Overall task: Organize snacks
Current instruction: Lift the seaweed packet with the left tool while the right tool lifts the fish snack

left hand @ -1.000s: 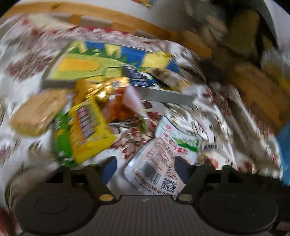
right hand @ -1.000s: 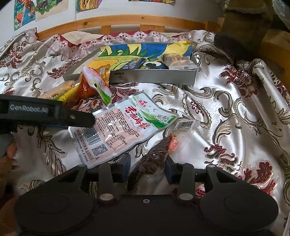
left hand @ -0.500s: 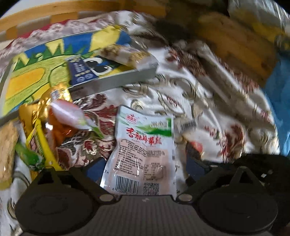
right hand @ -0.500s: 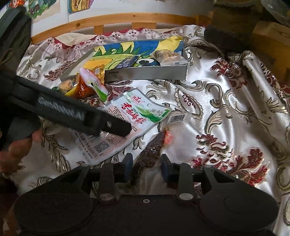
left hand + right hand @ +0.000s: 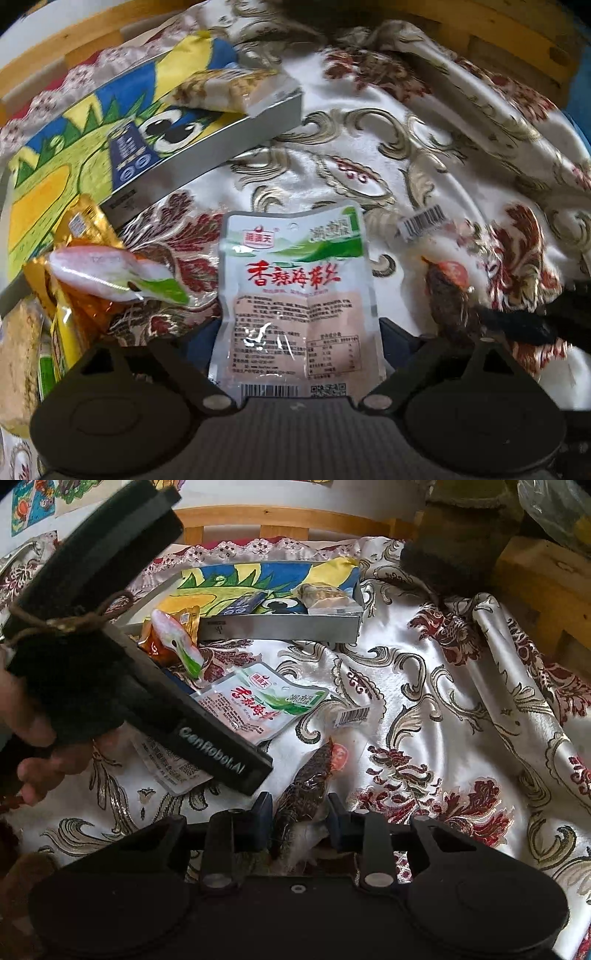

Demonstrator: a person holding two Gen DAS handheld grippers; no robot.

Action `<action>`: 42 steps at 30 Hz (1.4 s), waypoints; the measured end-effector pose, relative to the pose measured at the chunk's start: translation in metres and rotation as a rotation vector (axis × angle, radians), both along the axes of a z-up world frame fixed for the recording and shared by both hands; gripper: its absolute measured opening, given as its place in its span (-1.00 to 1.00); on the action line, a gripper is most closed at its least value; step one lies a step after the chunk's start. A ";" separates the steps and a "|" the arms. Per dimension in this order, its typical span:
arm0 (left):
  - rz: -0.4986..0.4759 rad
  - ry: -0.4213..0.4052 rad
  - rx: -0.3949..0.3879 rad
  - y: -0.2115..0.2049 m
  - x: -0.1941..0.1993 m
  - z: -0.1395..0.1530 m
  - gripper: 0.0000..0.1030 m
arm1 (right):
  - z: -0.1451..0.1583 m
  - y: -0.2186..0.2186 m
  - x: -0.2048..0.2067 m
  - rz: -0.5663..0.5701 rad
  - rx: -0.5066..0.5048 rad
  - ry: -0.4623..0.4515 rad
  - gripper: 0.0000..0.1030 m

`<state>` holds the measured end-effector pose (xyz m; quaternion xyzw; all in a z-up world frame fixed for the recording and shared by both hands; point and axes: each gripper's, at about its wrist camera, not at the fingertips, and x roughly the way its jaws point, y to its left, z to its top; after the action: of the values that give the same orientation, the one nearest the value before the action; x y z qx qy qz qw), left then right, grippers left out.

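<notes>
Two grippers are engaged near the grey tray (image 5: 280,627), which serves as the landmark. The left gripper (image 5: 295,332) is set with its jaws wide around the lower end of the white seaweed pouch (image 5: 295,280), which lies flat on the brocade cloth (image 5: 443,709) just in front of the tray; the jaws have just been closing slightly, with the pouch between them, and pad contact is not seen. The right gripper (image 5: 299,812) is narrowed about the dark vacuum-packed snack (image 5: 306,790), further in front of the tray than the pouch; whether its pads press the pack cannot be told.

Risks are judged as follows. A flat, glossy pouch may slide or buckle if it is pinched by its edges. The satin cloth may be caught up with it. The two grippers stand close together and may collide when lifted.

The pouch is printed with red characters, a green band and a barcode. The dark snack is tapered, in clear film with a red label. A blue packet (image 5: 245,603) and a wrapped bar (image 5: 325,594) are already held in the tray.
</notes>
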<state>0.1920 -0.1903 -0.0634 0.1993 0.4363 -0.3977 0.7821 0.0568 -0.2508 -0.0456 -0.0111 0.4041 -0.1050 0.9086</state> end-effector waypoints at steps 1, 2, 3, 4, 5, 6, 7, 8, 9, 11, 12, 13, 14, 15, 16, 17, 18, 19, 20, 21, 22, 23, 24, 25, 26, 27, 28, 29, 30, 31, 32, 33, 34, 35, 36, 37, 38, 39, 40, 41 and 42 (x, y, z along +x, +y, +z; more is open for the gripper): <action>0.011 0.007 -0.008 0.002 0.000 0.001 0.71 | 0.000 0.000 0.000 0.000 0.001 0.000 -0.35; 0.016 0.007 -0.011 0.003 -0.001 0.002 0.68 | 0.000 0.000 0.000 0.000 0.001 0.000 -0.35; 0.020 0.006 -0.015 0.005 -0.002 0.003 0.63 | 0.000 0.000 0.000 -0.001 0.003 0.000 -0.35; 0.024 0.007 -0.019 0.007 -0.002 0.004 0.60 | 0.000 0.000 0.000 -0.003 0.006 0.000 -0.35; 0.033 0.014 -0.026 0.011 -0.003 0.006 0.58 | 0.000 -0.001 0.000 -0.005 0.010 -0.001 -0.35; 0.046 0.026 -0.034 0.016 -0.004 0.007 0.54 | 0.000 -0.001 0.000 -0.006 0.014 -0.002 -0.35; 0.060 0.040 -0.044 0.021 -0.004 0.008 0.51 | 0.000 -0.001 -0.001 -0.008 0.016 -0.002 -0.35; 0.074 0.054 -0.053 0.025 -0.005 0.010 0.49 | 0.000 -0.001 -0.001 -0.008 0.016 -0.003 -0.35; 0.087 0.068 -0.062 0.029 -0.006 0.011 0.45 | 0.000 -0.001 0.000 -0.007 0.015 -0.002 -0.35; 0.115 0.095 -0.078 0.038 -0.008 0.012 0.39 | 0.001 0.000 -0.001 -0.003 0.014 -0.005 -0.35; 0.133 0.105 -0.082 0.042 -0.010 0.013 0.35 | 0.001 0.001 -0.001 0.002 0.015 -0.008 -0.35; 0.160 0.114 -0.085 0.048 -0.012 0.014 0.32 | 0.001 0.001 -0.002 0.007 0.017 -0.011 -0.35; 0.183 0.118 -0.088 0.051 -0.014 0.015 0.30 | 0.001 0.002 -0.002 0.011 0.020 -0.018 -0.35; 0.210 0.122 -0.092 0.055 -0.016 0.016 0.26 | 0.001 0.002 -0.002 0.016 0.022 -0.025 -0.35; 0.245 0.129 -0.098 0.060 -0.018 0.016 0.25 | 0.001 0.003 -0.002 0.020 0.021 -0.030 -0.35; 0.274 0.136 -0.111 0.065 -0.021 0.016 0.24 | 0.001 0.003 -0.002 0.024 0.025 -0.037 -0.35; 0.301 0.138 -0.130 0.069 -0.022 0.015 0.24 | 0.000 0.003 -0.002 0.025 0.032 -0.040 -0.32; 0.327 0.138 -0.152 0.073 -0.025 0.013 0.24 | 0.000 0.001 -0.001 0.023 0.050 -0.045 -0.28; 0.347 0.135 -0.172 0.076 -0.027 0.010 0.25 | 0.000 0.000 -0.001 0.018 0.070 -0.048 -0.26; 0.364 0.126 -0.196 0.079 -0.029 0.007 0.28 | -0.001 -0.002 0.000 0.012 0.093 -0.052 -0.21; 0.374 0.115 -0.213 0.081 -0.032 0.004 0.32 | -0.001 -0.005 0.001 0.005 0.123 -0.058 -0.11; 0.382 0.102 -0.228 0.082 -0.035 0.001 0.33 | -0.001 -0.007 0.000 -0.002 0.147 -0.064 -0.06; 0.394 0.091 -0.246 0.083 -0.037 0.000 0.34 | -0.001 -0.010 0.000 -0.016 0.177 -0.069 0.05; 0.403 0.087 -0.262 0.085 -0.038 -0.001 0.34 | -0.001 -0.012 0.000 -0.027 0.191 -0.066 0.12; 0.410 0.085 -0.280 0.087 -0.038 -0.003 0.34 | -0.002 -0.014 0.000 -0.037 0.203 -0.065 0.14; 0.416 0.089 -0.296 0.089 -0.038 -0.003 0.34 | -0.003 -0.016 0.000 -0.043 0.218 -0.064 0.18; 0.421 0.101 -0.318 0.093 -0.037 -0.005 0.34 | -0.004 -0.017 0.000 -0.048 0.235 -0.064 0.20; 0.427 0.112 -0.335 0.097 -0.035 -0.006 0.33 | -0.005 -0.018 0.001 -0.053 0.243 -0.064 0.20; 0.433 0.124 -0.353 0.100 -0.034 -0.008 0.32 | -0.005 -0.018 0.001 -0.058 0.246 -0.063 0.20; 0.442 0.139 -0.376 0.105 -0.033 -0.010 0.30 | -0.006 -0.018 0.002 -0.060 0.244 -0.061 0.18; 0.448 0.148 -0.393 0.109 -0.032 -0.010 0.29 | -0.007 -0.018 0.002 -0.061 0.240 -0.057 0.16; 0.455 0.156 -0.408 0.111 -0.031 -0.011 0.27 | -0.007 -0.017 0.002 -0.064 0.233 -0.056 0.10; 0.463 0.160 -0.418 0.114 -0.032 -0.012 0.24 | -0.007 -0.016 0.002 -0.070 0.223 -0.055 -0.03; 0.465 0.158 -0.422 0.115 -0.032 -0.012 0.23 | -0.008 -0.016 0.002 -0.075 0.214 -0.055 -0.11; 0.463 0.153 -0.422 0.115 -0.033 -0.011 0.21 | -0.008 -0.016 0.002 -0.075 0.208 -0.057 -0.21; 0.462 0.149 -0.421 0.116 -0.034 -0.012 0.19 | -0.008 -0.016 0.002 -0.072 0.210 -0.059 -0.34; 0.462 0.144 -0.419 0.115 -0.035 -0.011 0.18 | -0.007 -0.015 0.002 -0.066 0.208 -0.061 -0.35; 0.464 0.141 -0.418 0.116 -0.037 -0.010 0.14 | -0.007 -0.014 0.002 -0.062 0.200 -0.064 -0.36; 0.469 0.139 -0.419 0.116 -0.038 -0.010 0.11 | -0.007 -0.012 0.002 -0.056 0.195 -0.068 -0.38; 0.474 0.140 -0.422 0.118 -0.040 -0.009 0.10 | -0.006 -0.012 0.002 -0.050 0.195 -0.073 -0.40; 0.481 0.142 -0.427 0.120 -0.042 -0.009 0.05 | -0.005 -0.012 0.001 -0.046 0.196 -0.079 -0.42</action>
<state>0.1501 -0.0708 -0.0721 -0.1062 0.4311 -0.2970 0.8454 0.0580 -0.2623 -0.0508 0.0915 0.3762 -0.0860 0.9180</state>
